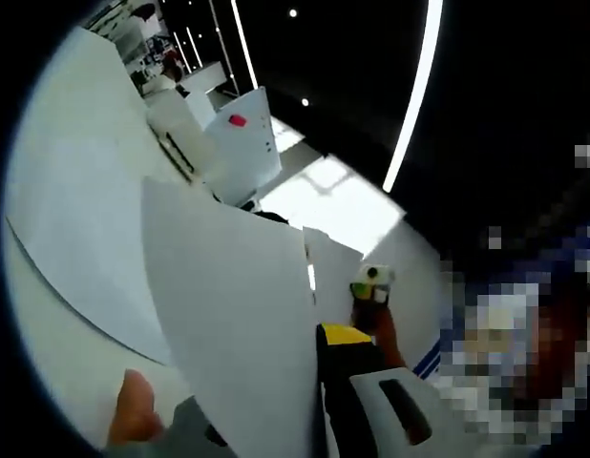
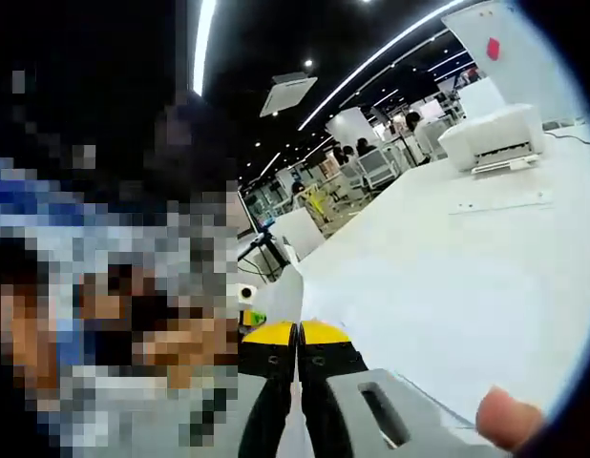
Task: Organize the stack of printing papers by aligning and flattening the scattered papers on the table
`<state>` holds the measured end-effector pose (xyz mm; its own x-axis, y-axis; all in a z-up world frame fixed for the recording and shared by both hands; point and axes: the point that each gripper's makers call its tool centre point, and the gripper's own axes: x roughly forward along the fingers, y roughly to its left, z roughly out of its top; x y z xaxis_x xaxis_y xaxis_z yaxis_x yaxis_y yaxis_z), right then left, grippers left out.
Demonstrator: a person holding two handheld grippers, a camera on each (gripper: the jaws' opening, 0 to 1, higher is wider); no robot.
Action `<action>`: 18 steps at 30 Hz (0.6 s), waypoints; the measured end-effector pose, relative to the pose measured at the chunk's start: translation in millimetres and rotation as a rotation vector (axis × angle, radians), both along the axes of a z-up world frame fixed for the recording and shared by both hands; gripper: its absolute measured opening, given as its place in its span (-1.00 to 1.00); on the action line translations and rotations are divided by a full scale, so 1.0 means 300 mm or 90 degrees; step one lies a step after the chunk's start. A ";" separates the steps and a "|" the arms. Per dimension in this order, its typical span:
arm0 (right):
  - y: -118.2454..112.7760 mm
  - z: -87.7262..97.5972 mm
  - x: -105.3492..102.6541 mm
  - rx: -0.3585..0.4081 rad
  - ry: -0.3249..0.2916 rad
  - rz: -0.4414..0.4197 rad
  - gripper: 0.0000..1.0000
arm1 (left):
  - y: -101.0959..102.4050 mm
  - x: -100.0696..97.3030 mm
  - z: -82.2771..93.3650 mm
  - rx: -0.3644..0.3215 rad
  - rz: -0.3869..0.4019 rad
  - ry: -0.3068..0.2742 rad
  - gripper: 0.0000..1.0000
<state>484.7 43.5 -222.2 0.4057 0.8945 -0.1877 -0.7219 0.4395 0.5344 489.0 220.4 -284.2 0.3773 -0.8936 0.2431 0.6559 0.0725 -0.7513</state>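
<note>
Two tools are in my hands, each at 6 o'clock of its own view. My left tool [image 1: 319, 382] pinches a large white sheet of printing paper [image 1: 238, 315] that stands up between its yellow-tipped black jaws, its edge rising toward 12 o'clock; my thumb [image 1: 133, 410] shows at 7 o'clock. Behind the sheet lies the broad white counter [image 1: 75, 210], with a white printer [image 1: 176, 119] near 11 o'clock. My right tool [image 2: 297, 353] has its yellow-tipped jaws pressed together on a thin white paper edge [image 2: 295, 434] running between them, with the white counter [image 2: 448, 286] spreading toward 3 o'clock and a white printer [image 2: 491, 138] at 2 o'clock.
</note>
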 end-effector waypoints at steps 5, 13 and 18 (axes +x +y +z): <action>0.020 -0.003 -0.005 0.011 0.011 0.005 -1.00 | 0.001 0.004 -0.003 -0.008 0.002 0.016 -0.88; 0.038 -0.007 0.010 0.021 0.031 0.013 -1.00 | 0.009 0.016 0.012 -0.033 0.007 0.042 -0.74; 0.057 0.006 0.002 0.041 0.043 0.022 -1.00 | 0.013 0.021 0.016 -0.041 0.006 0.051 -0.67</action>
